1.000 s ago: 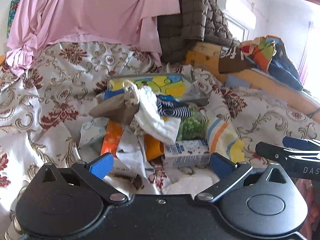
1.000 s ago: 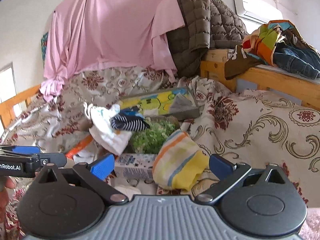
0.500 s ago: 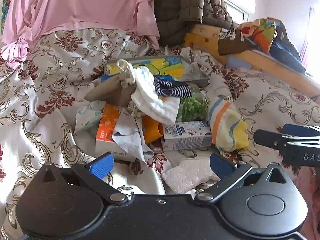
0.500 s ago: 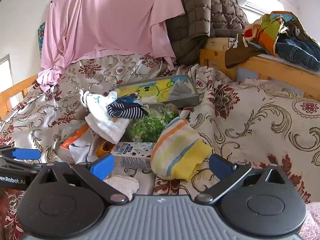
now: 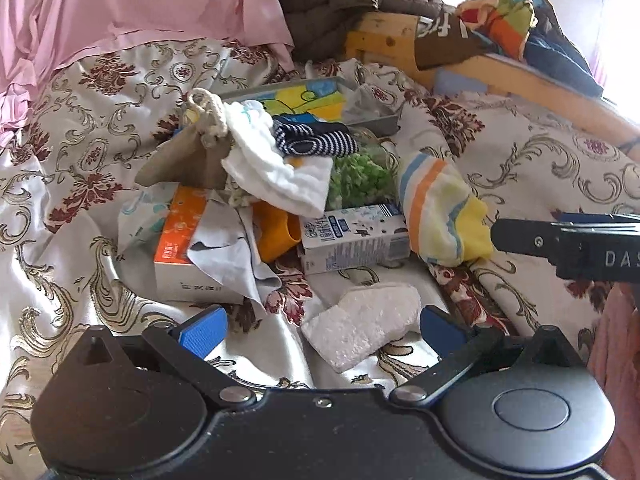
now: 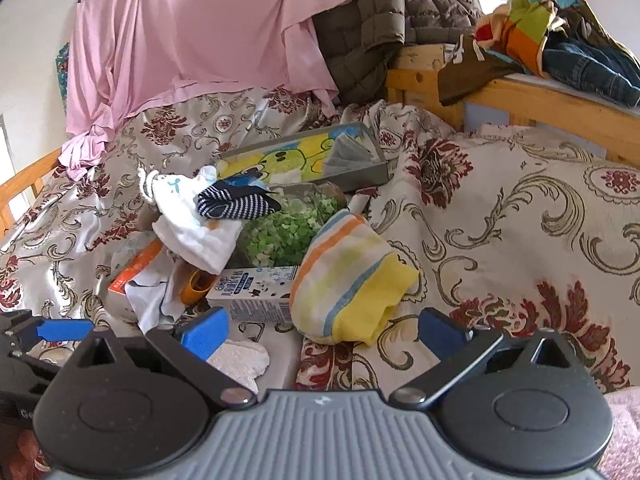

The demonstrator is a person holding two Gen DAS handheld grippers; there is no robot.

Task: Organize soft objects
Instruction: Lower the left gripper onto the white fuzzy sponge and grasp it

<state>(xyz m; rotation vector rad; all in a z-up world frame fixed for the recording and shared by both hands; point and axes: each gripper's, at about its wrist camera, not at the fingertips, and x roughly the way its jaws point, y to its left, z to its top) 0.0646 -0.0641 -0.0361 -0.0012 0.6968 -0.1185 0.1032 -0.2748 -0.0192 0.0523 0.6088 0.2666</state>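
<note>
1. Both tools hang over a bed spread with a cream and maroon floral quilt (image 5: pixel 520 168), and neither has anything between its fingers.
2. The left gripper (image 5: pixel 322 326) fills the bottom of its own view with its blue pads spread wide. A white foam-like chunk (image 5: pixel 360 328) lies on the quilt just ahead, in the gap between them.
3. The right gripper (image 6: pixel 322 326) is also spread wide. It points at a striped yellow, orange and blue cloth (image 6: pixel 348 280) bunched low in the centre of its frame and lying free on the quilt.
4. In the left view the right tool pokes in from the right edge, near that striped cloth but not touching it.
5. The main heap sits mid-frame. A white cloth (image 5: pixel 276 172) is draped on top, with a navy striped sock (image 5: pixel 316 140) resting on it and a tan drawstring pouch (image 5: pixel 188 160) at its left.
6. Under and around them are an orange and white box (image 5: pixel 180 256), a crumpled grey paper (image 5: pixel 232 252), an orange cup (image 5: pixel 276 232) on its side, a milk carton (image 5: pixel 352 236) lying flat and a bag of green bits (image 5: pixel 360 176).
7. Behind the heap, toward the upper centre, is a shallow grey tray (image 6: pixel 360 176) with a yellow cartoon print.
8. A pink sheet (image 6: pixel 192 32) hangs in the upper left, with a brown quilted jacket (image 6: pixel 384 20) beside it.
9. Clothes (image 6: pixel 560 40) are piled on a wooden rail in the upper right.
</note>
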